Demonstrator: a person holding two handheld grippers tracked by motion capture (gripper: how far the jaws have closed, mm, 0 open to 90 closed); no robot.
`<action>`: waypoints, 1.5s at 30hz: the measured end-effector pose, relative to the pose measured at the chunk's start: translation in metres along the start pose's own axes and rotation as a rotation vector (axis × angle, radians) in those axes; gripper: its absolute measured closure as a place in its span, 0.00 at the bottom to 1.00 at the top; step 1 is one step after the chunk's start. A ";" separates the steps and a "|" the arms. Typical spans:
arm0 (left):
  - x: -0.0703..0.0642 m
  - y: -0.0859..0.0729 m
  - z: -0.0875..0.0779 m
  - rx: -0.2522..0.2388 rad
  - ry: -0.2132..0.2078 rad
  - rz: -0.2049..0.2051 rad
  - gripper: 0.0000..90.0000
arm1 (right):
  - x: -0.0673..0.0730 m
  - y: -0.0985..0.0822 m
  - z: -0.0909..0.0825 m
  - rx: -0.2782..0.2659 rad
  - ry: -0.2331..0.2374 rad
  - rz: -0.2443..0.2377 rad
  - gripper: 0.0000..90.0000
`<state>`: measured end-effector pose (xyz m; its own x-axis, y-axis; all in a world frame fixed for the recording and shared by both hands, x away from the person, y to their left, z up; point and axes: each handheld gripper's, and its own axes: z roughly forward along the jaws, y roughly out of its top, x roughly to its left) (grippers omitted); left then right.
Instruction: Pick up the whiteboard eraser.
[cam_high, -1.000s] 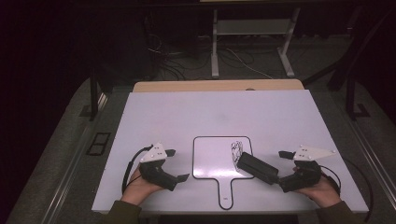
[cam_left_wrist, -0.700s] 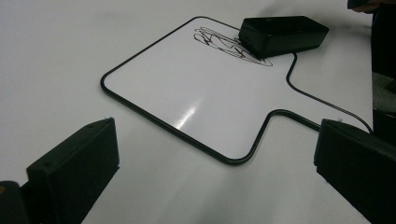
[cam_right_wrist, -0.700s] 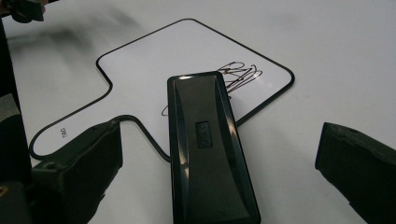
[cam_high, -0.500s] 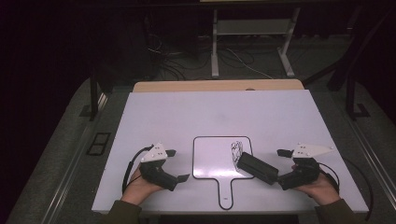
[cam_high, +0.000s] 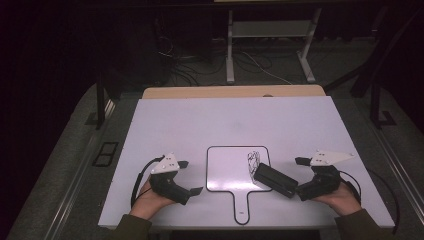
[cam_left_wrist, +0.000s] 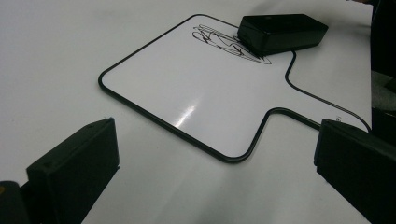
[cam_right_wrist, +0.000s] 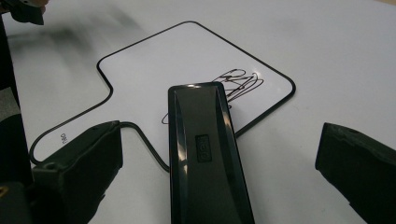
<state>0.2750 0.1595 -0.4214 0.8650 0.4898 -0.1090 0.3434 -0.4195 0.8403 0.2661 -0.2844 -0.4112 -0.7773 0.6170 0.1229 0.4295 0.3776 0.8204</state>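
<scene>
A small paddle-shaped whiteboard (cam_high: 227, 170) with a black rim lies flat near the table's front edge. A black scribble (cam_high: 254, 160) marks its right part. A black eraser (cam_high: 275, 180) rests over the board's right rim, one end on the scribble (cam_right_wrist: 238, 81). My right gripper (cam_high: 298, 176) stands open just right of it. In the right gripper view the eraser (cam_right_wrist: 205, 149) lies between the wide-apart jaws, untouched. My left gripper (cam_high: 190, 177) is open left of the board, and its own view shows the board (cam_left_wrist: 187, 88) and eraser (cam_left_wrist: 280, 30) ahead.
The white table (cam_high: 225, 120) stretches far beyond the board, with a tan strip (cam_high: 230, 92) at its back edge. Behind it, dark floor holds cables and a metal stand (cam_high: 270, 30). Both hands rest at the table's front edge.
</scene>
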 end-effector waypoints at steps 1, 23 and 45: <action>0.000 0.000 0.000 0.002 0.000 0.003 0.00 | 0.000 0.000 0.000 0.000 0.000 0.000 0.00; -0.002 0.000 0.001 0.004 -0.008 -0.002 0.00 | 0.000 0.017 0.018 0.001 0.027 -0.013 0.00; -0.002 0.000 0.001 0.005 -0.011 0.000 0.00 | 0.003 0.021 0.037 0.072 0.049 -0.065 0.00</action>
<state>0.2741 0.1577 -0.4217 0.8689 0.4813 -0.1153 0.3455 -0.4229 0.8377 0.2903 -0.2490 -0.4140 -0.8254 0.5558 0.0995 0.4082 0.4657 0.7852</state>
